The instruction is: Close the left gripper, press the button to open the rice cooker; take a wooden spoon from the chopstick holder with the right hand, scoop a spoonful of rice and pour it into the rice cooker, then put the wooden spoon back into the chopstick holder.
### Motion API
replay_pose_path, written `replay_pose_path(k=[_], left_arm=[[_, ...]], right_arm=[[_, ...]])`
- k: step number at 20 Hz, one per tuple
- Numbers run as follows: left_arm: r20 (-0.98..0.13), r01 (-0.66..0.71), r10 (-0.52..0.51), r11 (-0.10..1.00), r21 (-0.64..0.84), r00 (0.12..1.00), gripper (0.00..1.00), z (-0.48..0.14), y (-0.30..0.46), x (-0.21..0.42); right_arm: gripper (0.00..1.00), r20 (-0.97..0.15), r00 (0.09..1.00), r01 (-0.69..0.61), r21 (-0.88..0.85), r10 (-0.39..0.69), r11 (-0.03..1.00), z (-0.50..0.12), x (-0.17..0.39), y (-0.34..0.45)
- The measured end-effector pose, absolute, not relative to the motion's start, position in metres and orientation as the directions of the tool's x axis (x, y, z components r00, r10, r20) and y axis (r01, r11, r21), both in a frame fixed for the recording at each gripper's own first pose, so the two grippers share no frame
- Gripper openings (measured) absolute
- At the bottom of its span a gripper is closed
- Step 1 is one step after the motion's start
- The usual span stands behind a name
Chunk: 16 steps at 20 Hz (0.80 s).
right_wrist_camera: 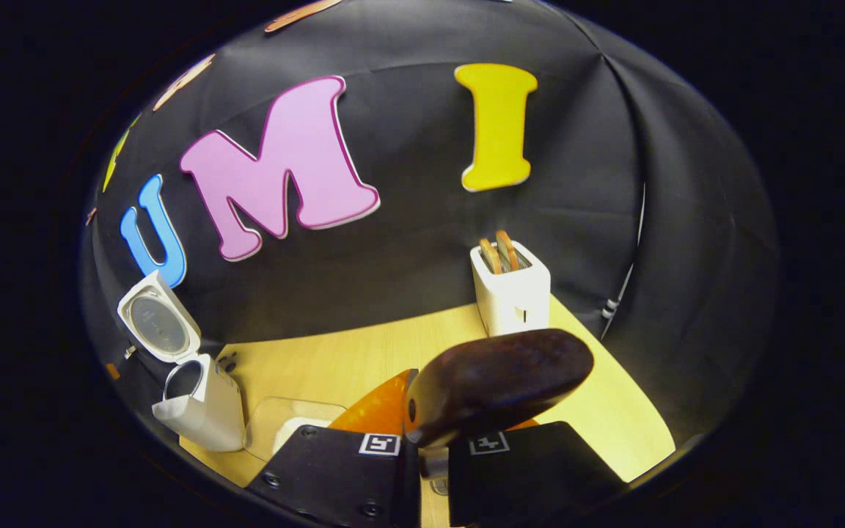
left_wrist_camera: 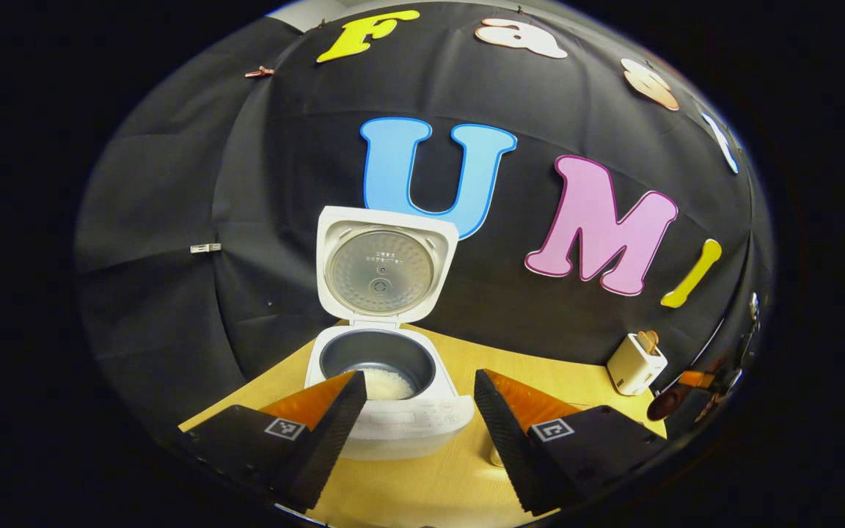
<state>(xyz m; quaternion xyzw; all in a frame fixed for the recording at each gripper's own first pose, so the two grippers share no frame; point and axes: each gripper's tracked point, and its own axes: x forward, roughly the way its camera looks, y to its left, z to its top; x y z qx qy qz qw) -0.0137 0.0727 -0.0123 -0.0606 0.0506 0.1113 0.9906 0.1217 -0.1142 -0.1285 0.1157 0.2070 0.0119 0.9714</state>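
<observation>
**Rice cooker open, wooden spoon clamped in right gripper**

Left gripper [left_wrist_camera: 415,411]: fingers spread wide, nothing between them, held low over the wooden table [left_wrist_camera: 422,484] and aimed at the rice cooker [left_wrist_camera: 393,411].

Rice cooker: white body, standing on the table directly ahead of the left gripper in the left gripper view. Lid [left_wrist_camera: 386,268] raised fully upright at the back, inner plate facing forward. Dark inner pot [left_wrist_camera: 375,356] exposed — a patch of white rice [left_wrist_camera: 387,383] lying in its front part. In the right gripper view, same cooker [right_wrist_camera: 199,407] seen at far left, lid [right_wrist_camera: 158,319] up.

Right gripper [right_wrist_camera: 426,447]: fingers pressed together on the handle of the wooden spoon [right_wrist_camera: 499,385]. Dark brown bowl of the spoon standing out above and forward of the fingertips, tilted to the right, back of the bowl toward the camera. Contents of the bowl not determinable.

Chopstick holder [right_wrist_camera: 512,297]: white, upright near the back wall, well apart from the cooker, beyond the held spoon. Rounded wooden utensil tops [right_wrist_camera: 499,253] protruding from its opening. Also noted at far right in the left gripper view [left_wrist_camera: 635,364].

Clear container [right_wrist_camera: 287,429]: on the table just beside the cooker, something white inside — partly hidden by the right gripper.
</observation>
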Motion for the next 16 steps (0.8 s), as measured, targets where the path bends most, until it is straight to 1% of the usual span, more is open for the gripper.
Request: replay_pose_path(k=[3, 11, 16], left_arm=[[-0.116, -0.245, 0.234, 0.965, -0.096, 0.965, 0.96, -0.012, 0.069, -0.017], [-0.152, -0.244, 0.231, 0.967, -0.07, 0.961, 0.96, -0.025, 0.047, -0.016], [-0.165, -0.25, 0.237, 0.967, -0.059, 0.957, 0.96, -0.031, 0.047, -0.018]], right_arm=[[0.07, -0.438, 0.896, 0.037, 0.233, 0.071, 0.972, -0.159, 0.122, -0.121], [0.07, -0.536, 0.838, 0.032, 0.23, 0.099, 0.973, -0.223, 0.12, -0.115], [0.07, -0.569, 0.817, 0.058, 0.235, 0.089, 0.97, -0.244, 0.118, -0.114]])
